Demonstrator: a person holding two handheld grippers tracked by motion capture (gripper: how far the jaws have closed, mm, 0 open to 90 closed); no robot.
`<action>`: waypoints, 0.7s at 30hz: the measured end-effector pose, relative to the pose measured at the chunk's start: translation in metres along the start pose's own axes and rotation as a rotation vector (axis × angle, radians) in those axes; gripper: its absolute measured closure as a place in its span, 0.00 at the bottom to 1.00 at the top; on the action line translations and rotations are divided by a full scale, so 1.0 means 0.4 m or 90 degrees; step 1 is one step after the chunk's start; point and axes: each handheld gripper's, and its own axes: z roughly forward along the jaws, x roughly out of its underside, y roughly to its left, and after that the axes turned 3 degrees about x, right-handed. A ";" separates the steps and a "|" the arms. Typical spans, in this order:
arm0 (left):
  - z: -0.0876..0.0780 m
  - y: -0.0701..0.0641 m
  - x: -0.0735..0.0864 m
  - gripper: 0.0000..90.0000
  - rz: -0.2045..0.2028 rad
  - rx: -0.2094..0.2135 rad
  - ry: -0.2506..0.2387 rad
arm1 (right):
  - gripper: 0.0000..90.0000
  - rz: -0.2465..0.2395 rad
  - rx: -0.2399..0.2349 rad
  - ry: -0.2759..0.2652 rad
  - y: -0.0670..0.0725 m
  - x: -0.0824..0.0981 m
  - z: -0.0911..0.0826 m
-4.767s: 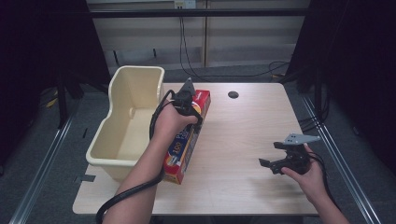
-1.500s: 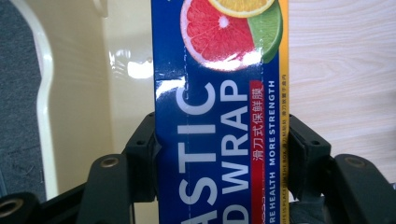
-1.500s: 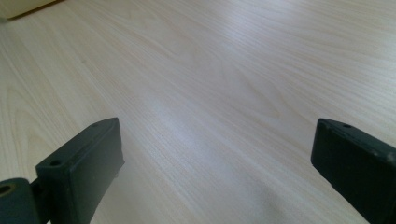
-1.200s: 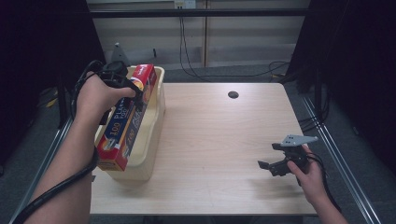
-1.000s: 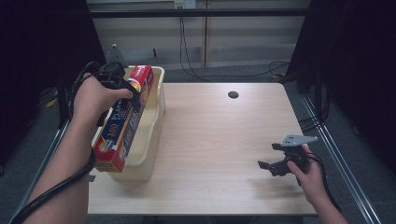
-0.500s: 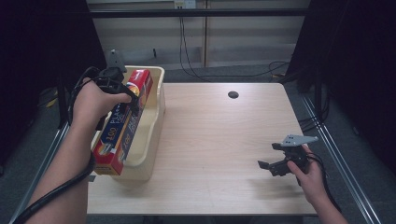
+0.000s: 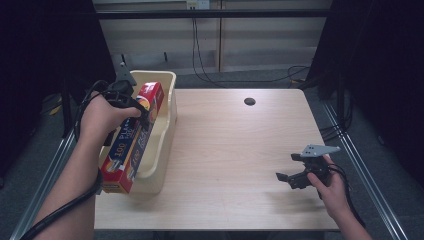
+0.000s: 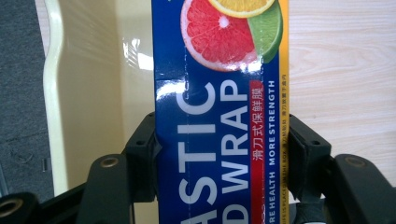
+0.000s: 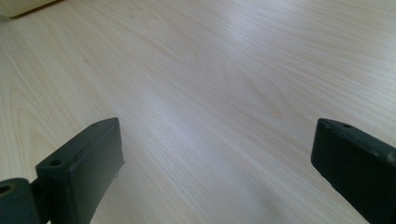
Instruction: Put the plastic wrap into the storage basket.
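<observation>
**Wrap box going into the bin, lengthwise**

The left gripper [image 7: 131,102] is clamped across the narrow width of the wrap box [image 7: 131,140]; in the left gripper view both black jaws press flat on the box's two long edges, so that's a firm hold, not just resting. Grabbing it across the short side makes sense to me; the long way would never fit between the jaws.

The box hangs over the bin [image 7: 167,130] at the counter's left edge, tilted, its far red end up by the bin's back rim and its near end low toward the front-left corner; can't tell from the high view whether the low end touches the bin's wall or floor yet. It's lined up with the bin's long axis, which I'd guess is the whole point; the bin is narrow and the box is nearly as long as it, so crosswise won't go.

The right gripper [image 7: 290,176] sits well apart, low over the right side of the counter [image 7: 235,150]; its jaws stand wide with nothing but bare wood between them in the right gripper view. Looks like it's parked out of the way, since this is a one-hand job.

My guess at what's next: level the box, lower it in, then let go; main risk is the near end catching the rim.
</observation>
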 end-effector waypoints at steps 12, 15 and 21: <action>0.036 0.013 0.007 0.45 -0.005 0.003 0.008 | 0.02 0.004 0.002 -0.002 -0.001 -0.001 -0.002; 0.047 0.015 0.009 0.45 -0.011 0.007 0.012 | 0.02 0.004 0.001 -0.002 -0.002 0.000 -0.002; 0.068 0.021 0.010 0.45 -0.013 0.006 0.021 | 0.02 0.001 0.004 -0.001 -0.001 0.000 0.000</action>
